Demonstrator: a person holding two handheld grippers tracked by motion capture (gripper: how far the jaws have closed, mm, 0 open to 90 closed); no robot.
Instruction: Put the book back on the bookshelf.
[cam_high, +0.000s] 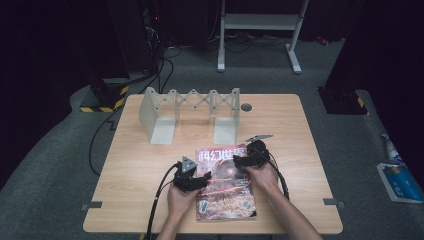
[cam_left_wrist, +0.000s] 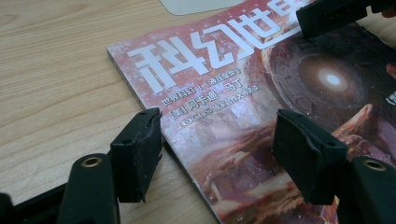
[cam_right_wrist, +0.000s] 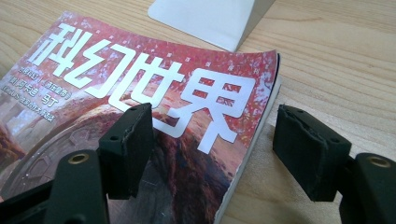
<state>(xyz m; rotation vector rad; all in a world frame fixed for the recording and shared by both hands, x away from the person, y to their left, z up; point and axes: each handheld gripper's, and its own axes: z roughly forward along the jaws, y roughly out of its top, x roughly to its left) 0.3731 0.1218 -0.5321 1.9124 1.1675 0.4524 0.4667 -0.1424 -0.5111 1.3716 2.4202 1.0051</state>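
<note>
Item one, the wooden table (cam_high: 150, 165): I see a pale, grained top in the high view, standing on grey carpet; both of the person's forearms come in over its near edge.

Item two, the grey expanding book rack (cam_high: 190, 112): it stands upright toward the far side of the table, two flat feet pointing toward me, a lattice joining its end plates; one foot's corner shows at the top of the right gripper view, just beyond the magazine's upper edge.

Item three, the magazine (cam_high: 225, 192): it lies flat and face up on the near middle of the table, red cover with large white characters across the top, a dark round shape beneath them; its top edge sits near the rack's right foot, apart from it; its top right corner curls up a little off the wood in the right gripper view.

Item four, the left gripper (cam_left_wrist: 217, 154): I have it at the magazine's left edge, jaws wide apart; one jaw over bare wood just beside the spine, the other over the cover; nothing is pinched between them.

Item five, the right gripper (cam_right_wrist: 212, 149): it sits at the magazine's upper right corner, jaws spread wide, one over the cover, the other over bare wood past the right edge; the page edge lies between them ungripped.

Item six, a small dark round grommet (cam_high: 246, 107): set in the tabletop right of the rack.
</note>
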